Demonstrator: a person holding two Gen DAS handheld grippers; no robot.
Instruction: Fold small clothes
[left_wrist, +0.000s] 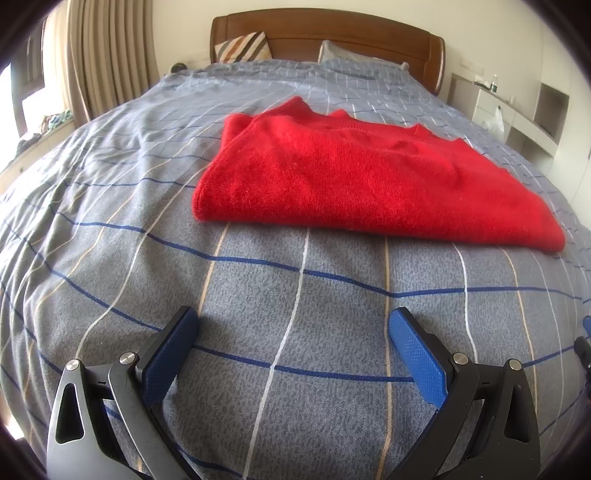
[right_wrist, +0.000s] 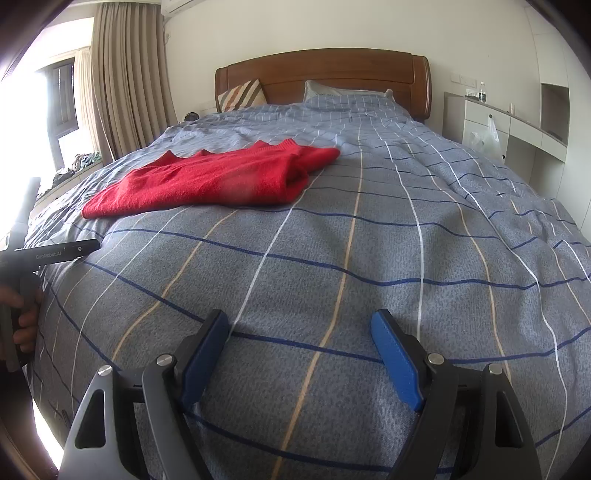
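A red knitted sweater (left_wrist: 354, 177) lies folded into a flat rectangle on the blue checked bedcover (left_wrist: 258, 295). In the right wrist view the same sweater (right_wrist: 214, 181) sits to the upper left, its folded edge facing right. My left gripper (left_wrist: 293, 325) hovers over bare bedcover a short way in front of the sweater, open, nothing between its blue pads. My right gripper (right_wrist: 301, 328) is likewise open and empty, farther from the sweater and to its right. The left tool's body (right_wrist: 48, 253) and the hand holding it show at the left edge of the right wrist view.
A wooden headboard (right_wrist: 325, 77) with a striped pillow (right_wrist: 242, 96) and a grey pillow closes the far end. Beige curtains (right_wrist: 125, 77) and a bright window are on the left. White shelving (right_wrist: 517, 125) with a plastic bag stands on the right.
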